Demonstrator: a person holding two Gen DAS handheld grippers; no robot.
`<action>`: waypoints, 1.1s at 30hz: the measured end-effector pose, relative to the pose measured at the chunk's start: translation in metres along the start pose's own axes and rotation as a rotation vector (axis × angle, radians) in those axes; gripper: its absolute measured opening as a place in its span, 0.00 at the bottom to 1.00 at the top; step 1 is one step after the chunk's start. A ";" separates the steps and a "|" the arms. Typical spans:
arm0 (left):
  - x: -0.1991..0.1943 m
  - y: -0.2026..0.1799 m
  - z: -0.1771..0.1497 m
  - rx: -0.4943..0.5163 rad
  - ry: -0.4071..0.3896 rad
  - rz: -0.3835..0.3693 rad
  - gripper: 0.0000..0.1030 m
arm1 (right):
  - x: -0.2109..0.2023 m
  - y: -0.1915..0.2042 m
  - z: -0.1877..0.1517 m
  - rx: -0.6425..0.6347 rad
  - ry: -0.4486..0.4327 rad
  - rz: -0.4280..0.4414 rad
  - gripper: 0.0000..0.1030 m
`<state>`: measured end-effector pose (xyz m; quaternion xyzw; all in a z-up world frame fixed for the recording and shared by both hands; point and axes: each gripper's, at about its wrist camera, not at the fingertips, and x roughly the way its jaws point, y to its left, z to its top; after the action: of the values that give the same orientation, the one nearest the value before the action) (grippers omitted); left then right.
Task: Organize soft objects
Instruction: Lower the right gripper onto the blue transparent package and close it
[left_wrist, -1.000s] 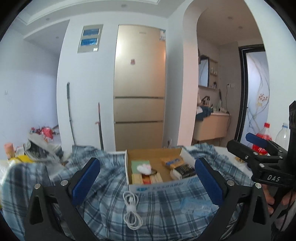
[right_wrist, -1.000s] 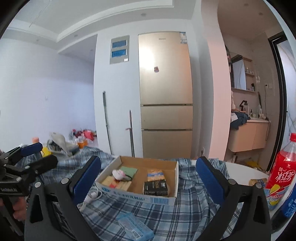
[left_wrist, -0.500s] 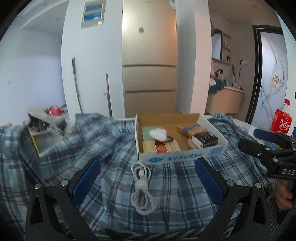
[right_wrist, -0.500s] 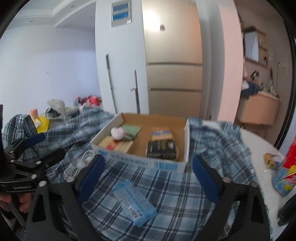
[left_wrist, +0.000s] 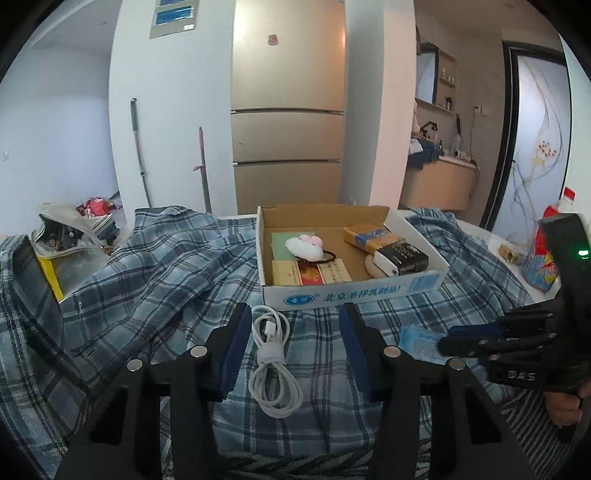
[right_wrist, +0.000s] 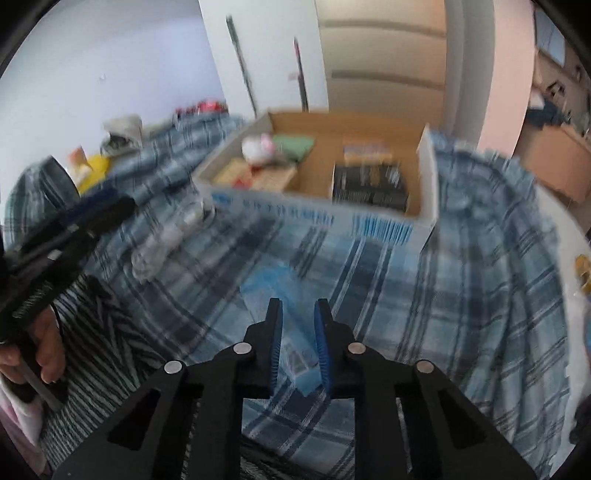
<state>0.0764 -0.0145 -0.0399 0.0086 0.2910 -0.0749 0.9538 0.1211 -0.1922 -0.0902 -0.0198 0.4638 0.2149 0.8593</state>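
Observation:
A blue plaid shirt (left_wrist: 155, 280) is spread over the table. A coiled white cable (left_wrist: 273, 362) lies on it, between the fingers of my open left gripper (left_wrist: 295, 321). A blue tissue pack (right_wrist: 273, 291) lies on the shirt; my right gripper (right_wrist: 297, 314) is low over its near end, jaws narrowed to a small gap around it. The pack also shows in the left wrist view (left_wrist: 417, 339), beside the right gripper (left_wrist: 480, 339). A cardboard box (left_wrist: 354, 291) beyond holds a white plush toy (left_wrist: 304, 247) and several small packets.
A grey bag (left_wrist: 62, 236) and a yellow item (left_wrist: 51, 280) sit at the far left. A red-labelled bottle (left_wrist: 546, 258) stands at the right. A striped cloth (right_wrist: 96, 339) lies near the front left. Fridge and wall stand behind the table.
Both grippers moved down and forward toward the shirt. The left jaws narrowed around the cable. The right jaws closed most of the way over the tissue pack; the right view is blurred by motion.

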 end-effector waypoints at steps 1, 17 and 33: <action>0.000 -0.001 0.000 0.007 0.002 -0.002 0.50 | -0.001 -0.001 0.000 0.009 -0.004 0.007 0.17; -0.007 0.011 0.002 -0.057 -0.033 0.054 0.85 | 0.005 0.001 0.007 -0.009 0.026 -0.025 0.81; 0.045 0.015 -0.012 -0.085 0.246 0.019 0.51 | 0.018 0.009 0.002 -0.075 0.102 -0.007 0.43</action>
<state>0.1090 -0.0051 -0.0749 -0.0200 0.4085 -0.0517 0.9111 0.1277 -0.1768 -0.1018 -0.0643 0.4987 0.2279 0.8338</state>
